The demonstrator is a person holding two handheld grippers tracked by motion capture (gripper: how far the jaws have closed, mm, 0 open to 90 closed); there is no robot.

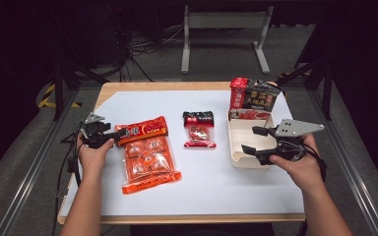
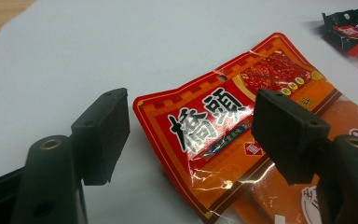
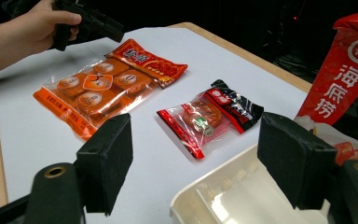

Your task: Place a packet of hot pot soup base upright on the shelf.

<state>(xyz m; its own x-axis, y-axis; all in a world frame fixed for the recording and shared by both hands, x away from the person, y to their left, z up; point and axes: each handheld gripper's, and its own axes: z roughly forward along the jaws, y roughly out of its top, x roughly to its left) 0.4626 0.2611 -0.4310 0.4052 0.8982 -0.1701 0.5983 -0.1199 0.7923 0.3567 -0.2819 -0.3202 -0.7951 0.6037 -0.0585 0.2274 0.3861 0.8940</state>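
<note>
A large orange packet (image 1: 147, 153) of round seasoning blocks lies flat on the white sheet at the left. My left gripper (image 1: 119, 132) is at its top-left corner, open. In the left gripper view the jaws (image 2: 193, 128) stand on either side of the orange packet's red header (image 2: 214, 126) without touching it. A small red and black packet (image 1: 199, 129) lies mid-table. My right gripper (image 1: 251, 140) hangs open over the near edge of a white tray (image 1: 236, 147), nothing between its pads (image 3: 107, 161). The right gripper view shows the white tray (image 3: 223, 198) just below the jaws.
A red pouch (image 1: 237, 92) and a black pouch (image 1: 261, 97) stand upright at the tray's far end, with a flat red packet (image 1: 250, 115) inside it. The white sheet (image 1: 216, 182) covers most of the wooden table. Cables and a metal frame are on the floor behind.
</note>
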